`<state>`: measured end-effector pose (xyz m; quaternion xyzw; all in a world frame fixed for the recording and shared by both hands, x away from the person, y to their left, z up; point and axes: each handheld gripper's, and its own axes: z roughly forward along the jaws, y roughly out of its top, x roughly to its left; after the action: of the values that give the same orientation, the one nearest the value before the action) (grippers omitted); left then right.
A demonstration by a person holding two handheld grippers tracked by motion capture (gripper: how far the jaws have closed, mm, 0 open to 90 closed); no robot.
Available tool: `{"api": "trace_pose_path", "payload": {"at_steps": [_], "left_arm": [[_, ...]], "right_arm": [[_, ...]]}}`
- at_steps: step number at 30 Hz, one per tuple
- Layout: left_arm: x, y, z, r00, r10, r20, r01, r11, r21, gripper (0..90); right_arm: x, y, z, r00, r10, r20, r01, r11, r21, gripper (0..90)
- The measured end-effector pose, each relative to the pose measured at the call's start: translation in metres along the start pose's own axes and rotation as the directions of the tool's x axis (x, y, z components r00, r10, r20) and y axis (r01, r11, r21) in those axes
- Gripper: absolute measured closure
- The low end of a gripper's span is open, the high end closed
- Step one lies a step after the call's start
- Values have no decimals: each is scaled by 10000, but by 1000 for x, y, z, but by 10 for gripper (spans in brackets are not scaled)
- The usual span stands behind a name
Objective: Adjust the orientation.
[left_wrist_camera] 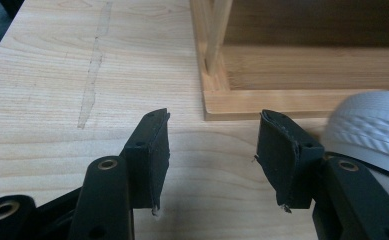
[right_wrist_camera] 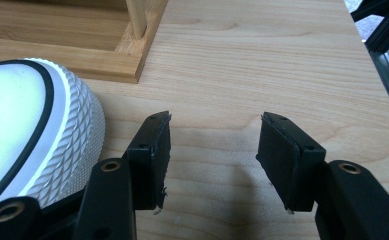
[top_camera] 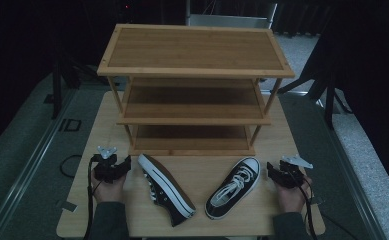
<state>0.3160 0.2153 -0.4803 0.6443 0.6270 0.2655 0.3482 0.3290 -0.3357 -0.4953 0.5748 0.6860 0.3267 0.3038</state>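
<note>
The counter [top_camera: 282,150] is carrying a three-tier wooden shoe rack [top_camera: 194,70] at its far half, all tiers bare, and two black-and-white sneakers are lying in front of it. The left sneaker [top_camera: 164,187] is resting tipped on its side, its long axis running from its end near the rack down and rightward toward the person. The right sneaker [top_camera: 234,187] is sitting upright, laces showing, toe pointing toward the rack and angling right.

The left gripper [top_camera: 124,167] is sitting just left of the left sneaker's rack-side end; in the left gripper view its fingers [left_wrist_camera: 149,150] are standing wide apart and holding nothing, with a white ribbed rubber edge [left_wrist_camera: 372,130] just to their right. The right gripper [top_camera: 272,170] is sitting just right of the right sneaker's toe; its fingers [right_wrist_camera: 149,152] are likewise spread wide and empty, the textured toe cap [right_wrist_camera: 67,135] close at their left.

Each sneaker is lying inward of its nearer gripper, so each reach would probably be a short sideways one. The dim high view is making it hard to tell whether either gripper is touching its sneaker, and both gripper views are cutting the sneakers off.
</note>
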Motion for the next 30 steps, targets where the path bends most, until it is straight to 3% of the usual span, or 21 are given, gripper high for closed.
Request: {"api": "trace_pose_path", "payload": {"at_steps": [1,6,7,14,15,16,17,18,21,22,23,24,25,26,28,29,30], "left_arm": [[-2,-2,-8,9997,124,208,-122,9998,-126,472],[-8,-4,-20,9979,291,581,-268,9988,-402,472],[-11,-6,-26,9961,376,796,-332,9978,-568,472],[-22,-14,-43,9885,788,1293,-671,9935,-922,475],[-26,-17,-48,9837,943,1531,-808,9925,-919,484],[-26,-17,-48,9837,943,1531,-808,9925,-919,492],[-31,-20,-53,9775,1087,1810,-930,9913,-931,505],[-31,-20,-53,9775,1087,1810,-930,9913,-931,511],[-39,-25,-59,9674,1452,2076,-1279,9873,-944,536],[-39,-25,-59,9674,1452,2076,-1279,9873,-944,542],[-43,-28,-63,9619,1626,2196,-1443,9848,-971,551],[-43,-28,-63,9619,1626,2196,-1443,9848,-971,559],[-47,-31,-66,9528,1859,2401,-1666,9811,-983,579],[-47,-31,-66,9528,1859,2401,-1666,9811,-983,601],[-52,-35,-68,9436,2059,2593,-1863,9776,-982,615],[-56,-38,-70,9346,2210,2787,-2014,9747,-974,652],[-56,-38,-70,9346,2210,2787,-2014,9747,-974,663]], "right_arm": [[-1,0,0,10000,20,48,-20,10000,-10,463],[-1,0,1,10000,7,80,-7,10000,37,459],[-1,0,0,10000,9,92,-9,10000,26,455],[-2,0,-1,9999,42,127,-41,10000,-53,449],[-2,0,-1,9999,45,127,-44,10000,-54,447],[-2,0,-1,9999,45,127,-44,10000,-54,447],[-1,0,-1,9999,34,143,-33,10000,-42,446],[-1,0,-1,9999,34,143,-33,10000,-42,446],[-1,1,-1,9999,25,156,-24,10000,-63,444],[-1,1,-1,9999,25,156,-24,10000,-63,444],[-2,1,-1,9998,17,180,-16,10000,-51,438],[-2,1,-1,9998,3,186,-2,10000,-41,434],[-1,0,0,9998,-16,195,17,10000,-35,433],[-1,0,0,9998,-16,195,17,10000,-35,433],[-1,0,0,9998,-34,201,35,10000,-42,433],[-1,0,-1,9998,-50,208,51,10000,-50,433],[-1,0,-1,9997,-55,226,57,10000,-61,433]]}}
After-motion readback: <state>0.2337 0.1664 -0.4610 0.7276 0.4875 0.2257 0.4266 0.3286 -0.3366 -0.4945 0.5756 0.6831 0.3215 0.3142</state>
